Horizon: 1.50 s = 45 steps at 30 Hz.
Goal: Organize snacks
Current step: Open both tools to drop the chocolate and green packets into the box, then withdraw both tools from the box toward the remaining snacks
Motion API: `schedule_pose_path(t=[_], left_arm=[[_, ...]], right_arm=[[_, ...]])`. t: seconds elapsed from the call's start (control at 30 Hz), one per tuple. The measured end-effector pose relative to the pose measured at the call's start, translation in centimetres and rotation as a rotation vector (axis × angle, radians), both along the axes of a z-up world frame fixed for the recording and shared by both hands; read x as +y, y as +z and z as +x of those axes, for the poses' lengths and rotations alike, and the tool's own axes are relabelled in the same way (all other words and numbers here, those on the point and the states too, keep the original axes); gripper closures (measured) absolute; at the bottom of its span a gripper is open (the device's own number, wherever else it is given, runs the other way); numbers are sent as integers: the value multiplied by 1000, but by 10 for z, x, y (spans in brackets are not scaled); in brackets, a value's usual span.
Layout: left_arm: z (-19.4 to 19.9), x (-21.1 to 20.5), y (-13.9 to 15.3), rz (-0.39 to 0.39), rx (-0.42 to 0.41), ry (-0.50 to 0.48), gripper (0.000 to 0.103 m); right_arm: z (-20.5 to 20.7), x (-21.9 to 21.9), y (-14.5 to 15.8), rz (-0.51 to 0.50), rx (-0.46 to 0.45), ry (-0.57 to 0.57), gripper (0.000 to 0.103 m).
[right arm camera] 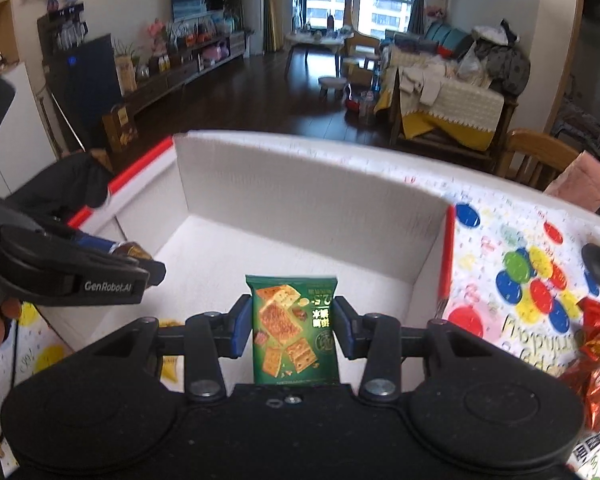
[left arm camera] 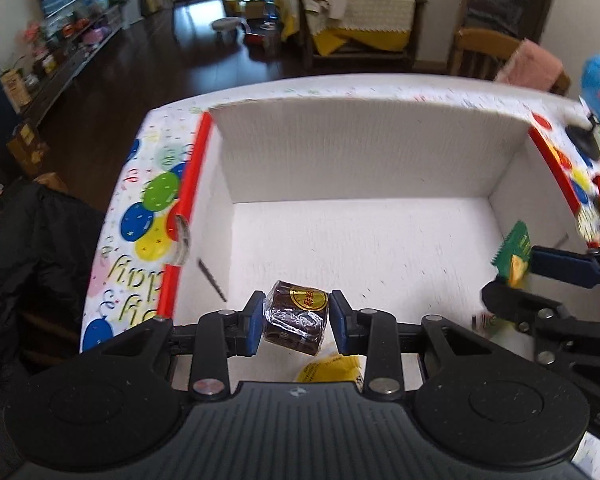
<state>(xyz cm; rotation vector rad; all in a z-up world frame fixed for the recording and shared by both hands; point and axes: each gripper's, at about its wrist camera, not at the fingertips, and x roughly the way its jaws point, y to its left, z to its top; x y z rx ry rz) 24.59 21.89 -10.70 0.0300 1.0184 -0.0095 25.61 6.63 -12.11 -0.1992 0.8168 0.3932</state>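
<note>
The table (left arm camera: 132, 184) wore a balloon-print birthday cloth, and most of it was taken up by one open white box (left arm camera: 360, 216) with red-trimmed side edges. Inside, the box floor lay wide and nearly bare, with plenty of room between the walls; one yellow packet (left arm camera: 328, 368) showed low at its near edge. Two grippers hung over the box, side by side and apart. The left gripper (left arm camera: 296, 316) was clenched on one small brown cake (left arm camera: 296, 314), a block in clear wrap with a gold round label on top. The right gripper (right arm camera: 294, 328) gripped one green cracker packet (right arm camera: 294, 328), upright, printed with square crackers. Red foil snacks (right arm camera: 596, 360) lay on the cloth to the right of the box.
</note>
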Motion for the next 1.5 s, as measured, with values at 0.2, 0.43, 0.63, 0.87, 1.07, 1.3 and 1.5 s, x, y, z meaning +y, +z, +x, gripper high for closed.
schedule_pose_path(t=[0.2, 0.43, 0.63, 0.87, 1.07, 1.3, 1.5], left_arm=[[2, -10, -7, 19, 20, -42, 70], [1, -7, -9, -10, 42, -37, 64], [-9, -7, 3, -54, 10, -50, 50], [-26, -11, 26, -73, -56, -51, 45], [-43, -14, 47, -90, -108, -50, 43], [-65, -22, 68, -94, -151, -59, 41], [-84, -29, 85, -105, -191, -72, 35]], right_arm=[[-4, 0, -7, -5, 32, -20, 67], [-4, -9, -7, 5, 33, -41, 64], [-10, -16, -1, 32, 25, -64, 62], [-24, -26, 16, 71, -14, -99, 54], [-40, -38, 33, 110, -68, -135, 41], [-60, -50, 49, 149, -120, -163, 32], [-77, -63, 60, 185, -158, -187, 25]])
